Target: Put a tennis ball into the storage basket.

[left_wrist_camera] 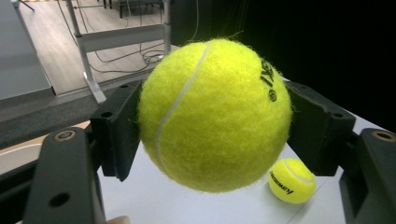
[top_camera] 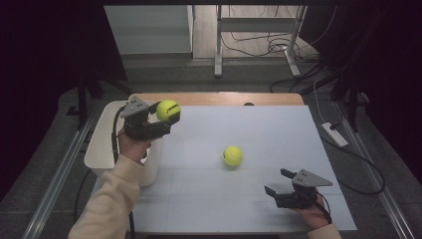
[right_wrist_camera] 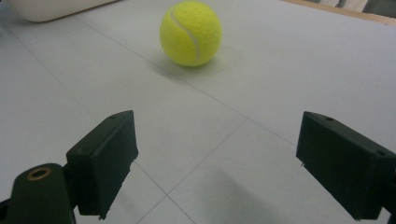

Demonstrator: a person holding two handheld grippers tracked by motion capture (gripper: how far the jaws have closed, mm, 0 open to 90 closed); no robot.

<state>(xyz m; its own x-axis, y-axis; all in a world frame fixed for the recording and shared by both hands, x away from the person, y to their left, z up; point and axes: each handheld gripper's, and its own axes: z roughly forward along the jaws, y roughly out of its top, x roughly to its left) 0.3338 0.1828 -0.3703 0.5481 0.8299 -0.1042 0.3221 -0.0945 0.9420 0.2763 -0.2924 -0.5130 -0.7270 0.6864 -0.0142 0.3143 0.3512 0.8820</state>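
Nearest the person, the right claw [top_camera: 279,182] rested low at the near right of the table [top_camera: 278,129], its jaws spread wide and holding nothing. In the right gripper view the loose tennis ball [right_wrist_camera: 190,32] lay ahead of those jaws and somewhat to their left, well apart from them, sitting on the bare white surface with open table all the way between. Being round, it had no long axis to line up with, so any approach would likely turn only on that forward-and-left bearing, and of the two hands the right looked the nearer and the free one. In the high view that same ball [top_camera: 232,155] sat near the middle of the table. Farther back and to the left, the left claw [top_camera: 169,115] was raised above the table's far left corner, clamped on a second tennis ball [top_camera: 167,110], one jaw pressed to each side of it. Just beside and below that hand stood a white bin [top_camera: 99,149] against the table's left edge, probably where the held ball was headed.
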